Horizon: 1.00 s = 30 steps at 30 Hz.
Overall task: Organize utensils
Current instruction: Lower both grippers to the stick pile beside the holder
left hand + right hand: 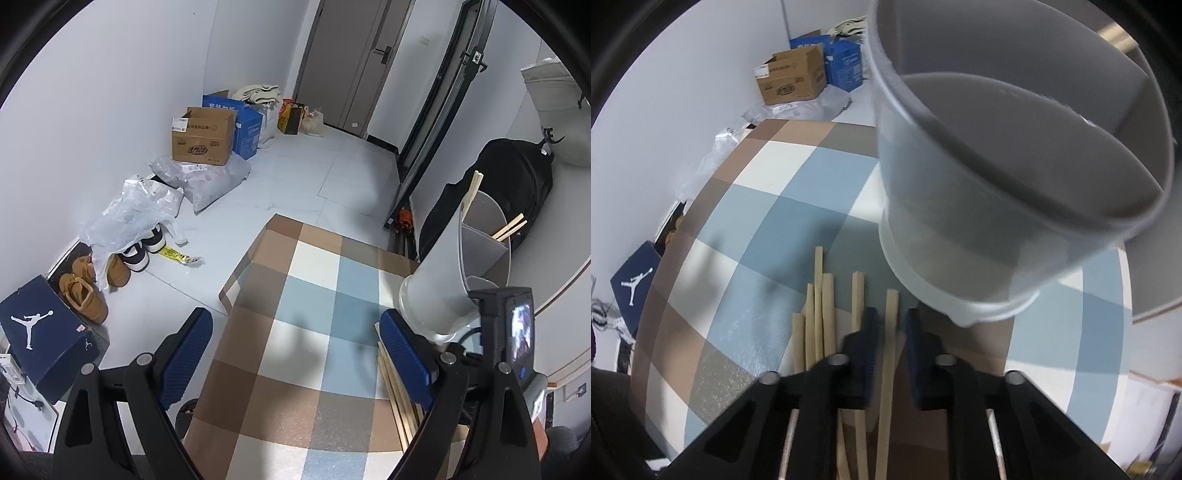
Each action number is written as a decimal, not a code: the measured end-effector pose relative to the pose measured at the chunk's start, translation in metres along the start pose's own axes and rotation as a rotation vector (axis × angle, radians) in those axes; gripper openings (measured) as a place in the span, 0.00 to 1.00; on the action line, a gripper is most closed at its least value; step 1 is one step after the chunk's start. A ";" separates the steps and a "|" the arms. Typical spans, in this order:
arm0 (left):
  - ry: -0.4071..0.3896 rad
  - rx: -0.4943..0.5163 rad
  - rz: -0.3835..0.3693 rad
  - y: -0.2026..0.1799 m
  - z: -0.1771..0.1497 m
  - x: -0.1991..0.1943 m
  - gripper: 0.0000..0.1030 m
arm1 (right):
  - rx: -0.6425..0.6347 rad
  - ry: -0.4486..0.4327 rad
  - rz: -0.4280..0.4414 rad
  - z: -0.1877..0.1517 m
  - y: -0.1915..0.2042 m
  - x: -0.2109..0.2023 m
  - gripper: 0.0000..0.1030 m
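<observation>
A grey utensil holder (pixel 439 266) (pixel 960 221) with dividers stands on the checked tablecloth (pixel 314 266) (pixel 757 206). Two wooden chopsticks (pixel 472 192) stick out of its compartments. Several more chopsticks (pixel 827 306) (pixel 399 398) lie side by side on the cloth in front of the holder. My right gripper (pixel 892 317) points steeply down over them, its blue pads shut on one chopstick (pixel 891 306) that lies on the cloth. My left gripper (pixel 295 321) hangs wide open over the cloth with nothing between its fingers; its right finger (pixel 402 350) is close to the holder's base.
The table's far edge (pixel 280 218) drops to a tiled floor. Cardboard boxes (pixel 203 136), plastic bags (pixel 133 210), shoes (pixel 85 291) and a navy shoebox (pixel 40 328) line the left wall. A black backpack (pixel 509 177) leans at the right behind the holder.
</observation>
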<state>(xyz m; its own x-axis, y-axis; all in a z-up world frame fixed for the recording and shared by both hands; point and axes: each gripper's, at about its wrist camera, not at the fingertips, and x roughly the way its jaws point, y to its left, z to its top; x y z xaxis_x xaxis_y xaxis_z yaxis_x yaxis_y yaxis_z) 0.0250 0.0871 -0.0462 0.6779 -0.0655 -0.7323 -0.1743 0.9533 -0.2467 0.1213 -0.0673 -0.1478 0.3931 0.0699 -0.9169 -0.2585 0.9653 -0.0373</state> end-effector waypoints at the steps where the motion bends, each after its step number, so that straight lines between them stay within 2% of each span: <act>1: 0.002 -0.003 -0.005 0.000 0.000 0.000 0.86 | 0.017 0.002 0.004 -0.002 -0.002 0.000 0.06; 11: 0.019 0.005 -0.030 -0.003 -0.003 0.000 0.86 | 0.260 0.029 0.045 -0.043 -0.051 -0.024 0.06; 14: 0.038 0.029 -0.024 -0.007 -0.007 0.003 0.86 | 0.249 0.040 0.040 -0.043 -0.061 -0.026 0.06; 18: 0.065 0.060 -0.012 -0.011 -0.011 0.009 0.86 | 0.201 0.049 0.022 -0.033 -0.049 -0.021 0.06; 26: 0.172 0.096 -0.007 -0.020 -0.024 0.024 0.86 | 0.144 0.057 0.027 -0.012 -0.039 -0.009 0.19; 30: 0.219 0.115 -0.014 -0.028 -0.031 0.030 0.86 | 0.126 0.043 0.033 -0.011 -0.040 -0.010 0.19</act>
<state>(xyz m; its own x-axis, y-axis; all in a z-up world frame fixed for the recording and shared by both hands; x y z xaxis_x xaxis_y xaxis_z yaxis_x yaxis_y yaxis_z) 0.0286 0.0490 -0.0809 0.5066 -0.1296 -0.8524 -0.0751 0.9783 -0.1933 0.1177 -0.1098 -0.1413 0.3473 0.0940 -0.9330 -0.1565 0.9868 0.0412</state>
